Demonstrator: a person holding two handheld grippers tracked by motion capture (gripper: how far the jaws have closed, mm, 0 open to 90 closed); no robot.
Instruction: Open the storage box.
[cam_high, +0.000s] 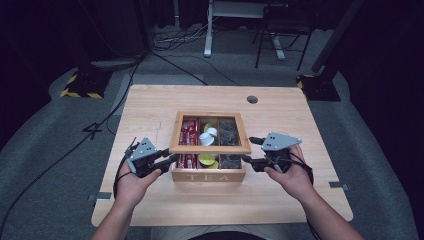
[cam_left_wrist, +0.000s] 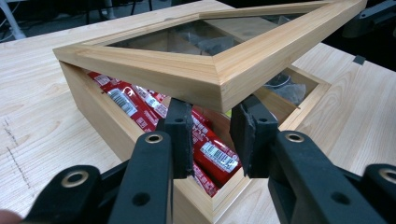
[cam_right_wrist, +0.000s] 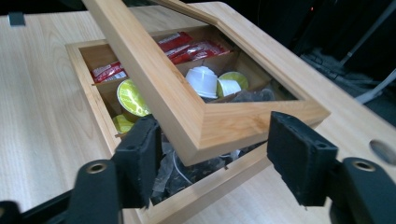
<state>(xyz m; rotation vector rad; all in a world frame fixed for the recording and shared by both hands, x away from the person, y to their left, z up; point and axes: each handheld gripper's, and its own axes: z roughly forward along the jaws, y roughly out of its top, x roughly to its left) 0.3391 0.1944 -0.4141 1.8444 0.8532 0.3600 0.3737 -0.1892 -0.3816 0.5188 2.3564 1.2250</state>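
Tea box (cam_high: 208, 176) lid (cam_high: 209, 148) part-raised, front edge up. Left tool (cam_left_wrist: 211, 135) and right tool (cam_right_wrist: 219, 158) spread under front corners. Full opening remains.

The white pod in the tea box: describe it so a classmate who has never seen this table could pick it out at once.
Start at the wooden tea box in the middle of the table, its glass-paned lid half raised. Look through the pane into the middle column of compartments, at the far one. The white pod lies there beside yellow-green pods, the one plain white thing between red sachets and dark bags.
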